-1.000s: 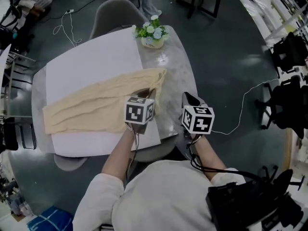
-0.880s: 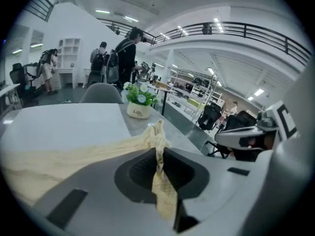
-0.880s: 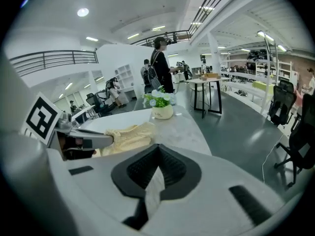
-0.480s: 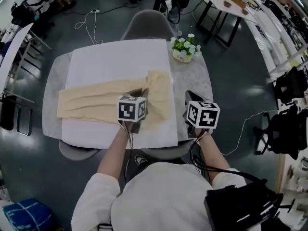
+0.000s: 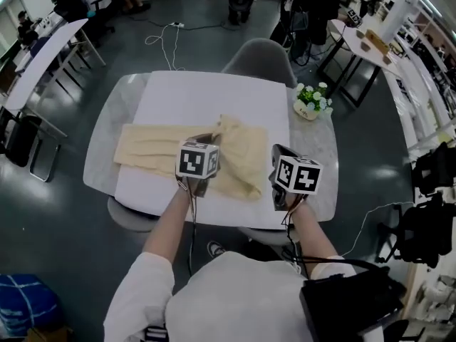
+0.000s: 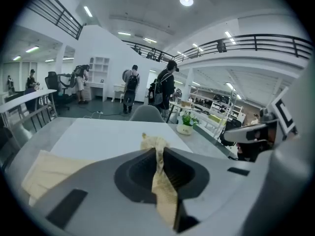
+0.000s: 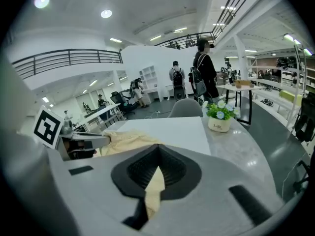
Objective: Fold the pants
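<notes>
Cream pants (image 5: 164, 148) lie lengthwise across a white sheet (image 5: 199, 95) on the grey table (image 5: 310, 148), and their right end (image 5: 242, 159) is bunched and raised. My left gripper (image 5: 205, 140) sits over that end, shut on a fold of the fabric (image 6: 158, 168) that runs between its jaws. My right gripper (image 5: 279, 154) is at the pants' right edge. It is shut on a strip of the same cloth (image 7: 154, 187). From the right gripper view, the left gripper (image 7: 86, 142) holds the bunched cloth (image 7: 125, 139) just to the left.
A small pot of flowers (image 5: 311, 102) stands at the table's right side. A grey chair (image 5: 258, 54) is at the far edge. Desks, chairs, floor cables and standing people (image 6: 165, 90) surround the table.
Both grippers have risen and moved in over the table, carrying the pants' right end. That end lay flat a second ago and is now bunched up. The head view has swung.
</notes>
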{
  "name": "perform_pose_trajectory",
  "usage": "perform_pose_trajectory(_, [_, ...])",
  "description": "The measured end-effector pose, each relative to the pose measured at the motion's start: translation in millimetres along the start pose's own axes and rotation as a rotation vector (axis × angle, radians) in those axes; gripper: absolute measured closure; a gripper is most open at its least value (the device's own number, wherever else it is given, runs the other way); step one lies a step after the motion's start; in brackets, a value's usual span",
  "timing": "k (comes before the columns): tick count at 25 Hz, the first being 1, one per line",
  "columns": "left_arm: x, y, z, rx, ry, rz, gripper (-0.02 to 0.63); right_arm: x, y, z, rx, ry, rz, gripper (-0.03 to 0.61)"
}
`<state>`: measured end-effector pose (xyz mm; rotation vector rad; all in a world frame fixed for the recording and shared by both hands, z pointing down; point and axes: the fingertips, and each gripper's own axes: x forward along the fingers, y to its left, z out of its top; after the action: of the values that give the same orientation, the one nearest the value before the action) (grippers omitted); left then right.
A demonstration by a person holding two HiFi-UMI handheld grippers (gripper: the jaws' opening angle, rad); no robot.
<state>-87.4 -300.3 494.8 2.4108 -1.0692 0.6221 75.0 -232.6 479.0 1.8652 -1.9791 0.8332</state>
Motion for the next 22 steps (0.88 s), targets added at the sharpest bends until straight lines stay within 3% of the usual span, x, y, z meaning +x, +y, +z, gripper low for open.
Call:
perform_pose_trajectory(7, [-30, 76, -12, -0.104, -0.028, 0.078, 0.577, 40, 63, -3, -0.056, 0.039, 0.062, 0.586])
perform_pose_trajectory(14, [-55, 134, -26, -0.124, -0.026, 0.121, 0.577, 68, 109, -15, -0.082, 0.075, 0.105, 0.586])
perform_pose_trajectory(22, [-83, 189, -13, -0.128, -0.056, 0.196, 0.577, 97, 153, -14, -0.102, 0.099, 0.158, 0.586])
